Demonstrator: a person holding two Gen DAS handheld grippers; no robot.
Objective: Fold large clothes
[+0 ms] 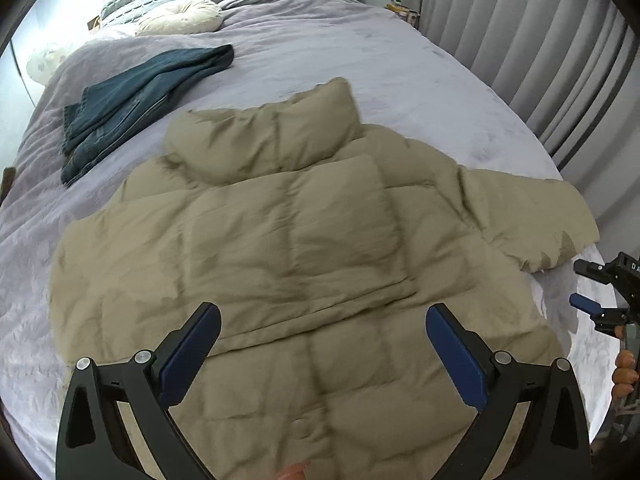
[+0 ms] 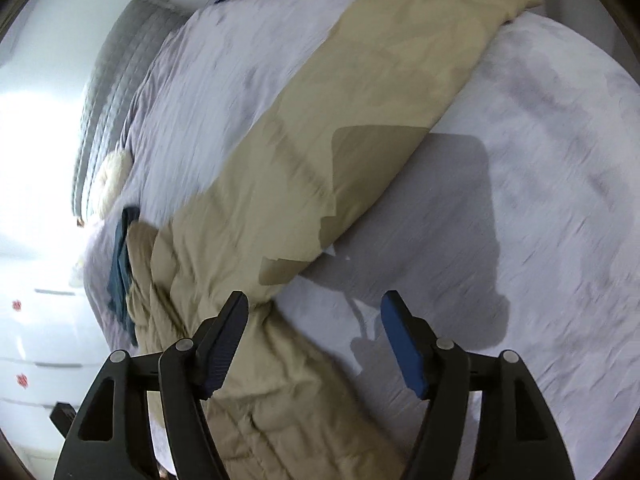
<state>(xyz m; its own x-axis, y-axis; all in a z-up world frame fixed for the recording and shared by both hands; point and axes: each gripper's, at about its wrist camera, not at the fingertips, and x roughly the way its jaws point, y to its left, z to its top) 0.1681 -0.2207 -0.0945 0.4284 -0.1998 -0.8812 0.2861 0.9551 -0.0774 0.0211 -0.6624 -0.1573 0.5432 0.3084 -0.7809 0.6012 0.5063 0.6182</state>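
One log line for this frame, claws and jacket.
left claw: open, above beige puffer jacket | right claw: open, beside sleeve | jacket: spread flat, unfolded

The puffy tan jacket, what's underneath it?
The tan jacket lies spread on the lavender bedspread, which shows all around it. Whatever sits directly beneath the jacket is covered.

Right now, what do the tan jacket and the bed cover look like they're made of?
The tan jacket looks like matte woven nylon or polyester over padding: stitched square panels puff up. The bed cover looks like soft lavender plush or fleece, with a brushed nap that shows darker streaks, though blur leaves the weave unclear.
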